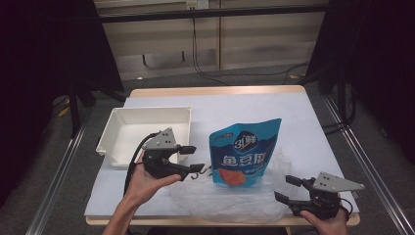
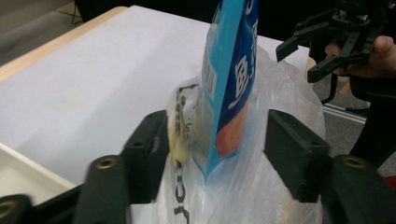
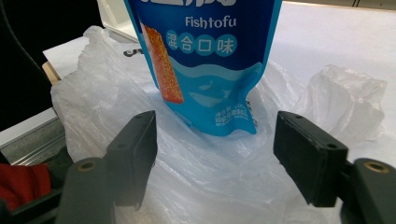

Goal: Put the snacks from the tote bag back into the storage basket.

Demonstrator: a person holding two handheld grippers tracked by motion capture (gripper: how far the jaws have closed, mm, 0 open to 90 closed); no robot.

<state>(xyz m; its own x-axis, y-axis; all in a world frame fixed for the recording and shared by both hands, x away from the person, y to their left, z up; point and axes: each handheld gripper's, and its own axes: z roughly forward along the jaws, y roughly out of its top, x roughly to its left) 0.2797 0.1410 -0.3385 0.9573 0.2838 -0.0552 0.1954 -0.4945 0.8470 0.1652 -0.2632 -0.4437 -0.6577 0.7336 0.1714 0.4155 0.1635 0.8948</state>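
Observation:
A blue fish-tofu snack pouch [image 1: 244, 152] stands upright in the middle of the table, its base inside a crumpled clear plastic bag [image 1: 230, 198]. My left gripper [image 1: 192, 159] hovers just left of the pouch with its jaws apart. In the left gripper view the pouch's edge [image 2: 233, 70] and the bag [image 2: 280, 93] lie between the jaws of my left gripper [image 2: 219, 154], and the pads do not press on them. My right gripper [image 1: 284, 188] is held near the front right corner, open. In its own view my right gripper [image 3: 217, 154] faces the pouch [image 3: 210, 60] over the bag [image 3: 201, 177].
An empty white tray [image 1: 117, 142] sits at the left of the pale table [image 1: 293, 122], close behind my left hand. The table's front edge runs right under both hands. Metal rails flank the table, and cables lie on the floor behind it.

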